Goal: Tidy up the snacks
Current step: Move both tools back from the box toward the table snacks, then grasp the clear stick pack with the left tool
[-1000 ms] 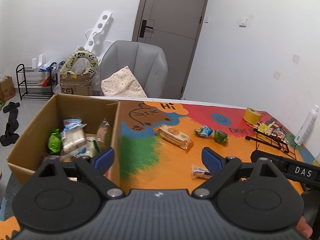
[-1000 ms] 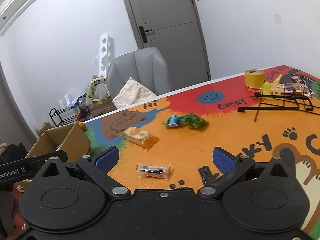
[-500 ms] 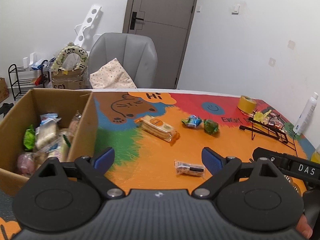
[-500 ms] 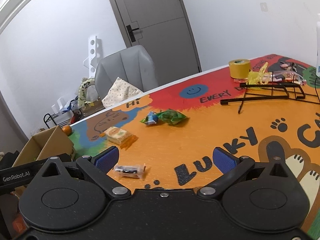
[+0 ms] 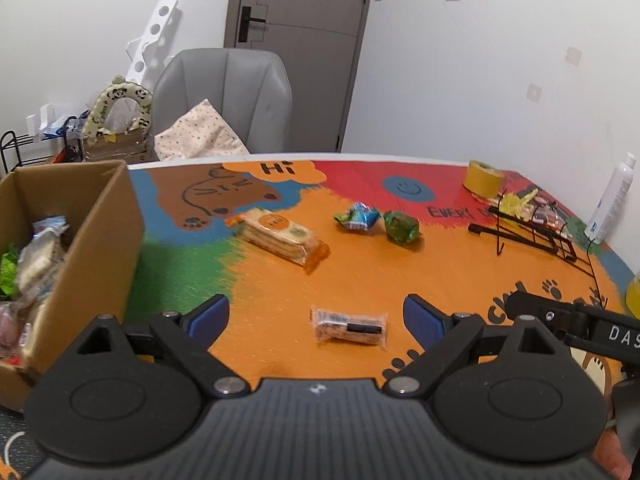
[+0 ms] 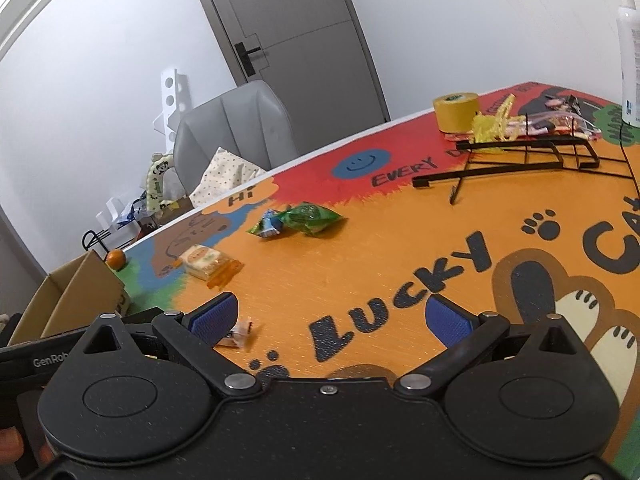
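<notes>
With both the left gripper (image 5: 316, 322) and right gripper (image 6: 334, 316) spread and empty, the small clear-wrapped snack (image 5: 349, 325), lying on the tabletop (image 5: 440, 272) at 12 o'clock between the left pads, is best straddled squarely before closing, then carried to the cardboard box (image 5: 100, 240) at 9 o'clock.

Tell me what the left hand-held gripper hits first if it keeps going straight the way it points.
Most likely the small clear-wrapped snack lying between the open fingers of the left hand-held gripper, just ahead on the orange tabletop. Nothing else shows in that line, though depth is uncertain.
</notes>
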